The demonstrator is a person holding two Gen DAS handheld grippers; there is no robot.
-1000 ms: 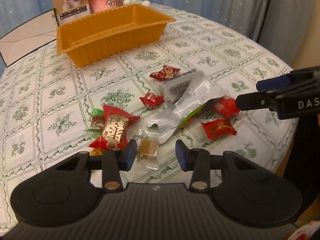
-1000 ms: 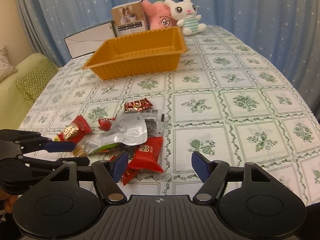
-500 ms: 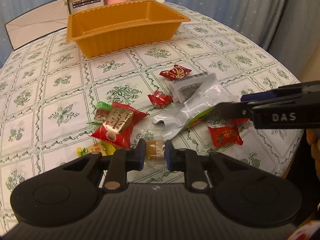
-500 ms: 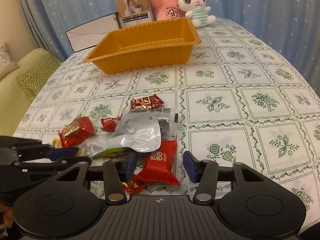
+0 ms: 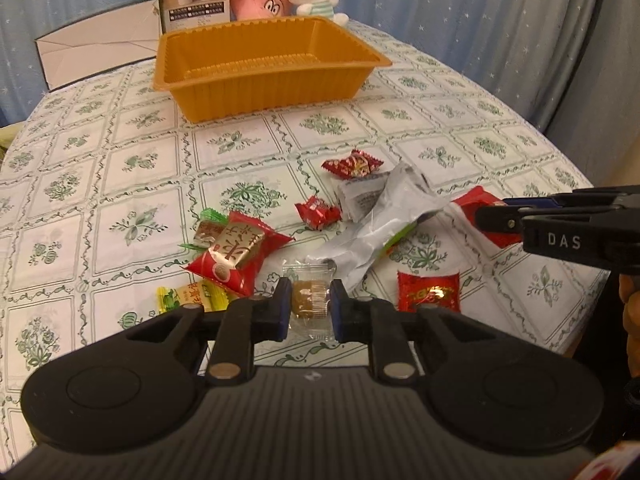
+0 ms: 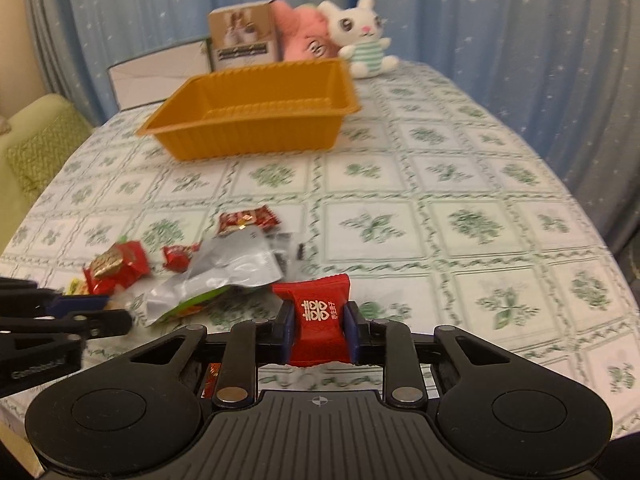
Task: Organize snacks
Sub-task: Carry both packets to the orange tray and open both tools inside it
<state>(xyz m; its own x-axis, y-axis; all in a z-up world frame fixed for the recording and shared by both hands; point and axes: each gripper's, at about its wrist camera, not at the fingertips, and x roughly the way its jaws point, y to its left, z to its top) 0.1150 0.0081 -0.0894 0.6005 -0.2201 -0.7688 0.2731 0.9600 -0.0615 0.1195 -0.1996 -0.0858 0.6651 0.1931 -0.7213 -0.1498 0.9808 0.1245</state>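
Clear-wrapped brown candy (image 5: 308,300) clamped crosswise in left tongs (image 5: 307,305), long axis running 12-to-6, near the worktop (image 5: 120,168) front edge. Right tongs (image 6: 318,330) closing, pads pressing a red candy packet (image 6: 318,320), long axis likewise 12-to-6. Other snacks heaped at 10 o'clock of it. Orange tray (image 6: 256,136) at 12 o'clock, long axis 9-to-3, empty; open cloth between. Bare worktop toward 3 o'clock.

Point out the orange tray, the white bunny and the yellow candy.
orange tray (image 5: 256,92): left wrist view, front wall.
white bunny (image 6: 362,26): right wrist view, face.
yellow candy (image 5: 192,296): left wrist view, wrapper middle.
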